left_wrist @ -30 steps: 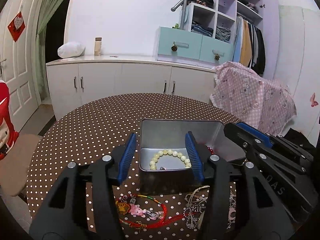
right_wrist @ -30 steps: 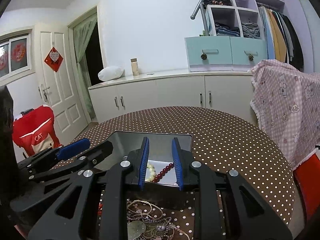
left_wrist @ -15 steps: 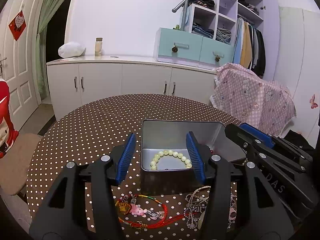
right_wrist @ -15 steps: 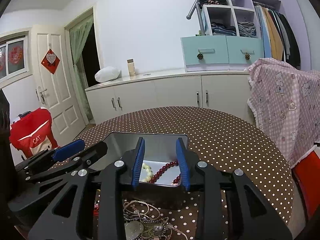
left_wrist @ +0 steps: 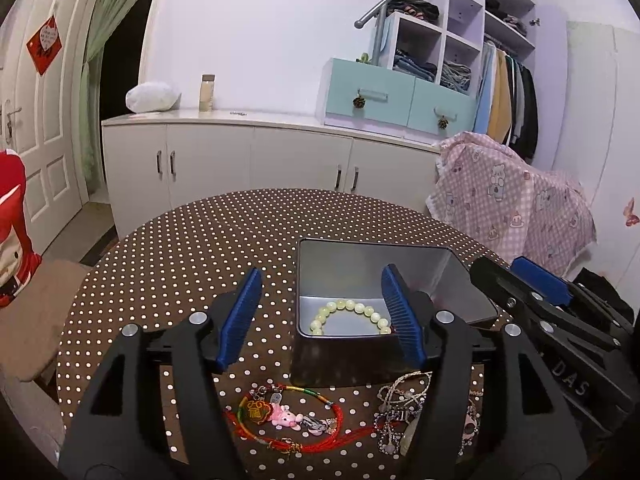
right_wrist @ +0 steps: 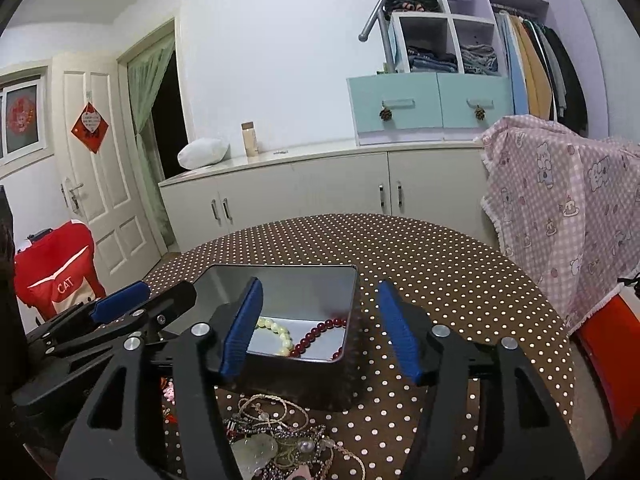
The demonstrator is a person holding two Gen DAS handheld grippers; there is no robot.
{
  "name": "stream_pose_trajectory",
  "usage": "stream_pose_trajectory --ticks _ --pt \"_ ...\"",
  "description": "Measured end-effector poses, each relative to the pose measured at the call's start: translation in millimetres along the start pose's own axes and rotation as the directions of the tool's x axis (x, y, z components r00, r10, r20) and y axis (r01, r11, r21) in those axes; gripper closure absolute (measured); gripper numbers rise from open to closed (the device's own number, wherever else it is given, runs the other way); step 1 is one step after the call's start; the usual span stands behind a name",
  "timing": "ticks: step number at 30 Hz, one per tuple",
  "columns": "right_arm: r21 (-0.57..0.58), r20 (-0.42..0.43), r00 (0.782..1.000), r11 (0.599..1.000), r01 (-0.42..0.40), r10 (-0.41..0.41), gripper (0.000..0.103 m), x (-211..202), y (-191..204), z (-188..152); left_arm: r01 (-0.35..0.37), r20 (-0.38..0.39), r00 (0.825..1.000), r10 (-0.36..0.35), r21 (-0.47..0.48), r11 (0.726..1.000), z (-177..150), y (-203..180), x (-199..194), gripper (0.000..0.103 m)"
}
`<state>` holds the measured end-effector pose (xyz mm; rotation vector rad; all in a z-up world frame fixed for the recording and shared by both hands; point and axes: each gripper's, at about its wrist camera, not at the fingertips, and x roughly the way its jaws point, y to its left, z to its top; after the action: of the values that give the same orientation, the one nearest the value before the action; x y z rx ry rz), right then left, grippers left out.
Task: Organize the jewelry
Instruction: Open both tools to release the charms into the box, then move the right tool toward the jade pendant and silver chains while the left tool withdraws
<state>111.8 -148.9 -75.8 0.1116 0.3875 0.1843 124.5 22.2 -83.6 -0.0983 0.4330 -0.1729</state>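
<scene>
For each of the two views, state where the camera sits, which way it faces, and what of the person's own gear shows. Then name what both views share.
Left wrist: on the left tool, facing forward and slightly down at the metal tin; the right tool enters at right.
Right wrist: on the right tool, facing the same tin; the left tool enters at left.
Shared: tin, pale bead bracelet, dotted tablecloth, white cabinets.

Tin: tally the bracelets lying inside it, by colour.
Pale green: 1, a bead bracelet in the tin
Dark red: 1, a bead bracelet beside it
Total: 2
</scene>
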Motion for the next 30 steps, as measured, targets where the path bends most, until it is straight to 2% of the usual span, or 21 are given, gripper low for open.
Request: stream_pose_trajectory --ticks 3,9,16,24,30 --pt "0.007 -0.017 1.0 1.0 -0.011 0.011 0.037 -4.5 -4.2 -2.1 0.002 0.013 1.0 -0.002 0.006 1.0 -1.4 -0.8 -4.7 0.037" --pt "0.067 -0.012 1.0 0.998 0.009 -0.008 0.037 -23.7 -22.2 -6.7 0.045 0.042 0.998 -0.044 -0.031 0.999 -6.8 13.0 -25.4 0.034" --pt "0.047 -0.043 0.999 0.999 -0.013 0.015 0.036 -30.6 -25.3 -15.9 0.012 0.042 0.999 -0.012 0.001 1.0 -16.1 21.4 -45.8 0.028" --pt "-0.071 -0.111 0.99 0.993 -0.097 0.089 0.036 -30.9 -7.3 -27.2 -0.026 0.018 1.0 0.025 0.044 0.999 -28.6 28.9 -57.4 0.026" --pt "-0.271 -0.191 0.974 0.948 -0.17 0.12 0.036 -29.4 27.0 -46.4 -0.01 0.01 1.0 0.009 0.075 0.997 -37.6 32.5 -71.2 0.023"
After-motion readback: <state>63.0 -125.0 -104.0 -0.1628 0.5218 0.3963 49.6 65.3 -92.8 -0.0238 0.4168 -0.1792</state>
